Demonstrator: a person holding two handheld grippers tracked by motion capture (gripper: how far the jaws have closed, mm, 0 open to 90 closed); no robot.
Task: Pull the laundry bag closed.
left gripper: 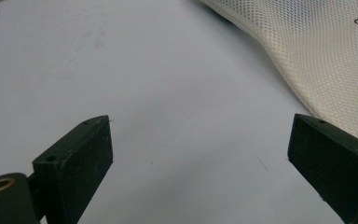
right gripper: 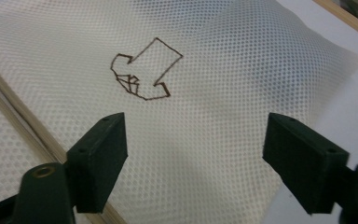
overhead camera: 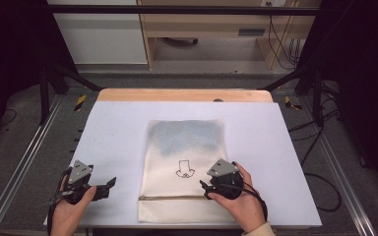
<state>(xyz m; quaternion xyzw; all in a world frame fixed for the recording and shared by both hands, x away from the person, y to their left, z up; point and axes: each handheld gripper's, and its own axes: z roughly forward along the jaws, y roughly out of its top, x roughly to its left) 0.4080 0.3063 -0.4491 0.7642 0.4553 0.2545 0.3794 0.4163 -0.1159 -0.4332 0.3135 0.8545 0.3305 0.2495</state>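
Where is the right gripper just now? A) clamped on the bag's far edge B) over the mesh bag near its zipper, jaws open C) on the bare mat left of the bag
B: the right gripper hangs over the mesh bag beside the zipper, jaws apart with nothing pinched between them.

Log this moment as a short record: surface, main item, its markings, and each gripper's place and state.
surface: white mat on a wooden table
item: cream mesh bag, lying flat, something bluish inside its far half
markings: outline drawing; zipper across the near end
left gripper: open, over bare mat left of the bag, nothing between its fingers
right gripper: open, over the bag near the zipper, not gripping
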